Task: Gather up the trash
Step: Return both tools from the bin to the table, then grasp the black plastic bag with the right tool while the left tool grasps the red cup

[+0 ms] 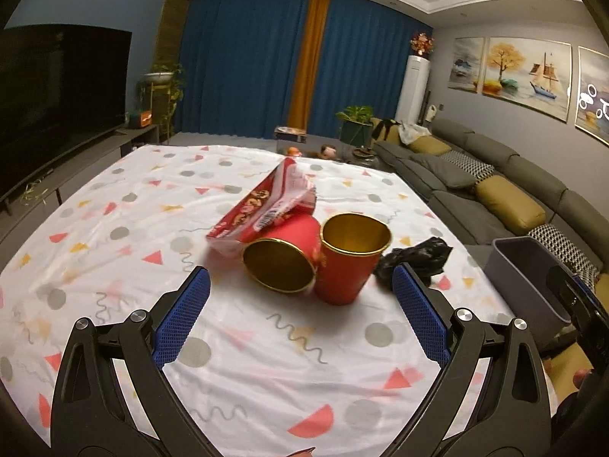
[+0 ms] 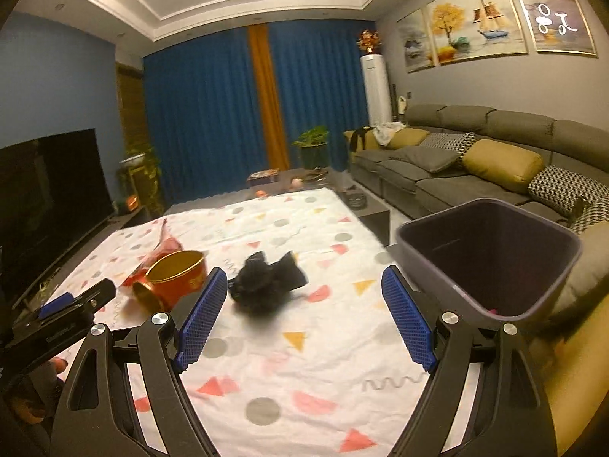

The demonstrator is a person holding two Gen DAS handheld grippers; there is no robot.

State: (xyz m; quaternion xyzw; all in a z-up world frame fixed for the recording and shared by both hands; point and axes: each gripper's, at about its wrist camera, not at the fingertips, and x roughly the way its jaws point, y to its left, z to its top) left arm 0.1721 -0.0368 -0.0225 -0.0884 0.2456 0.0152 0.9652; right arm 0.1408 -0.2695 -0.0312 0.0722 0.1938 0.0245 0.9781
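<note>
Blue ribbed pads line the fingers (image 1: 415, 297) of the left gripper (image 1: 300, 285), which stand wide apart above the table with nothing between them. Black metal links with silver bolts carry them. The right gripper (image 2: 300, 285) is built the same; its fingers (image 2: 205, 301) are also spread wide and hold nothing.

A thin white cloth (image 1: 152, 205) printed with pink triangles, grey dots, yellow wedges and grey squiggles covers the table, lightly creased. Near the middle stand the things to collect. One red paper cup (image 1: 342, 274) with a shiny gold lining is upright. A second red cup (image 1: 285, 262) lies on its side, touching the first, its round gold mouth facing the left camera. A crinkled red and white snack bag (image 1: 266, 202) rests on the fallen cup, sloping up toward the far edge. Just beside the upright cup, toward the right edge, lies a crumpled black plastic bag (image 2: 266, 278), soft and shapeless.

Beyond the right edge stands a grey plastic bin (image 2: 491, 259), squarish with rounded corners and an open top; something small and pink shows at its bottom. It sits close against the table, with a grey sofa (image 2: 456, 160) behind it.

The cloth is bare along the near edge, the left edge and the far corners.
</note>
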